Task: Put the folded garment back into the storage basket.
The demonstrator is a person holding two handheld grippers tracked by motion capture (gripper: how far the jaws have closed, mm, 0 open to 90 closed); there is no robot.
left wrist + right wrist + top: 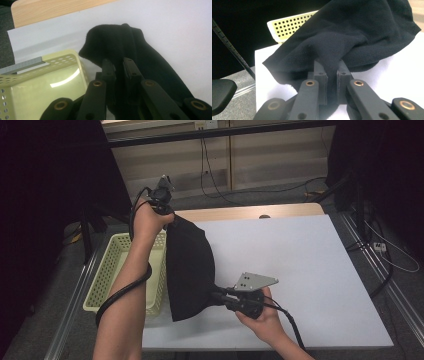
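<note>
Beside the basket (112,270) – both grippers, left (169,220) and right (216,296), clamp the black cloth's (189,265) edges

Black cloth (189,265), lifted, hanging stretched

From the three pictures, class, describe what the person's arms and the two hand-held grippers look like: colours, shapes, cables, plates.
Both forearms are bare, with no sleeves in sight. Each hand-held gripper, left and right, is black, with two flat black jaws on linked bars with brass-coloured pivots. A thick black cable trails from the left one along the forearm. The right one carries a grey three-cornered plate with small holes.
</note>
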